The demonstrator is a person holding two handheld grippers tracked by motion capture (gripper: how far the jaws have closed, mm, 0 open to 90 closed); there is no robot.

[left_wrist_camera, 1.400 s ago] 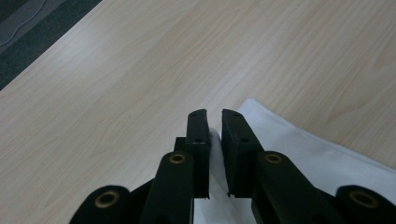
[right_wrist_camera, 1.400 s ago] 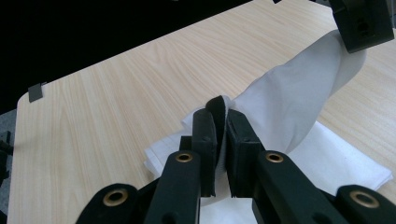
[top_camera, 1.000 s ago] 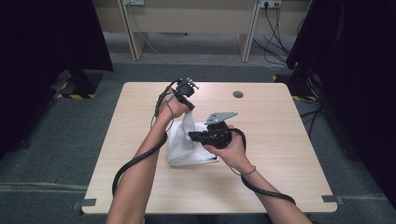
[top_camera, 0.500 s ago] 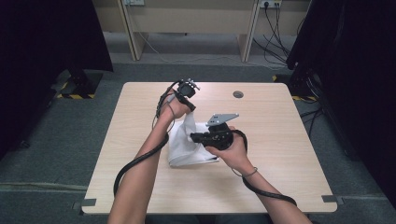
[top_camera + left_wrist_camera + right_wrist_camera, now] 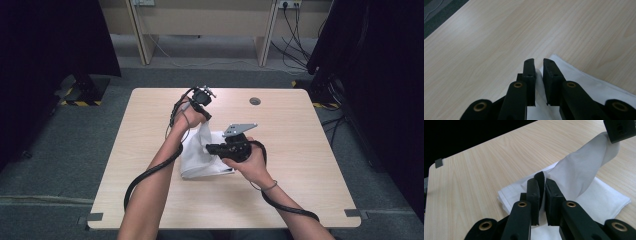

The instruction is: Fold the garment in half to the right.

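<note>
White cloth (image 5: 200,159) lying folded near the middle of the worktop (image 5: 300,150), one layer pulled up off the stack. Left hand-held gripper (image 5: 204,111) clenched on the raised corner, held high; right hand-held gripper (image 5: 542,185) clamped on the same layer lower down — fabric stretched between the two. Likely light, soft and limp, no stiffness at all; prone to sag and slip from a loose pinch. Best taken at corners or hems — never mid-sheet, where several layers bunch together.

Bare table (image 5: 310,150) all around the white cloth (image 5: 200,162).
</note>
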